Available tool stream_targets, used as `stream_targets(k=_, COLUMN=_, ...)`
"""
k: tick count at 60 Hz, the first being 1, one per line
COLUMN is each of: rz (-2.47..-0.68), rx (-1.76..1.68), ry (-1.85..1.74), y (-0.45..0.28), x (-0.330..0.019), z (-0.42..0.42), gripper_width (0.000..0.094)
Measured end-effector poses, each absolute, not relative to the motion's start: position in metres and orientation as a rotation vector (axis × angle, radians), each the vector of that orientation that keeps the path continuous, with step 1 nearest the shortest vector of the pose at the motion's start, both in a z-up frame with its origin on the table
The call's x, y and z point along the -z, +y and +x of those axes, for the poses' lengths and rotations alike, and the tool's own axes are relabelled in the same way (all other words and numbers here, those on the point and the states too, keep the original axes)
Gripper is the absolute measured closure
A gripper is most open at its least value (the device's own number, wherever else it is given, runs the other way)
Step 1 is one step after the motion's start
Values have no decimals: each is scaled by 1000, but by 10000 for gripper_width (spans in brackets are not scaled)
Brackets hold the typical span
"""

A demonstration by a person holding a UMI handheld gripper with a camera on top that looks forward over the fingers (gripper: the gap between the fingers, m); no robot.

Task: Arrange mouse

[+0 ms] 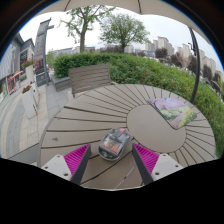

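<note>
A grey and black mouse (115,143) with a reddish spot lies on a round wooden slatted table (80,125), at its near edge. My gripper (112,160) is open. The mouse sits between the tips of its two fingers, with a gap at either side. The left pad (77,157) and the right pad (147,157) are magenta and touch nothing. A flat green and pink patterned mouse mat (172,110) lies on the table beyond the fingers to the right, apart from the mouse.
A wooden bench (90,78) stands behind the table at the far left. A green hedge (150,70) runs behind and curves round to the right. Paving (20,110) lies left of the table. Trees and buildings are far off.
</note>
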State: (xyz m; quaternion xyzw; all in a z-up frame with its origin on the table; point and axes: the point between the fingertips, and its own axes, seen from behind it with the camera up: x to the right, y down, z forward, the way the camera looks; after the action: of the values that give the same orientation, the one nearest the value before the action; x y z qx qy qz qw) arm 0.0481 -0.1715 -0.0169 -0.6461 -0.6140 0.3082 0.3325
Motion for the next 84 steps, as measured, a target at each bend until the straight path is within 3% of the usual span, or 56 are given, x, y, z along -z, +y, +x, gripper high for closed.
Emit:
stream_targets(k=23, rz=-1658, rx=-827, ry=-1641, y=-192, x=19, z=11, gripper_width=108)
stream_targets(k=27, rz=-1655, rx=-831, ry=-1647, y=-194, x=18, z=8, gripper_width=198)
stream_targets(k=33, rz=-1667, rx=-808, ry=-1629, y=-188, x=18, z=5, gripper_width=462)
stream_targets(k=44, rz=-1716, rx=-793, ry=-1679, y=-191, x=15, z=7, gripper_width=526)
stream_targets(k=47, rz=-1738, rx=-819, ry=-1660, y=-189, x=0, z=1, gripper_width=526)
stream_targets(k=59, rz=-1644, rx=-949, ry=-1501, y=-97, x=-136, z=-62, gripper_width=526)
stream_targets(k=65, rz=-1596, rx=-894, ry=-1452, y=-12, x=-162, z=-105, gripper_width=527)
stream_targets(k=70, rz=-1588, rx=-832, ry=-1477, y=55, x=-139, z=-137, gripper_width=526)
stream_targets(k=84, rz=-1711, rx=-740, ry=-1591, y=158, x=-10, z=-144, gripper_width=521)
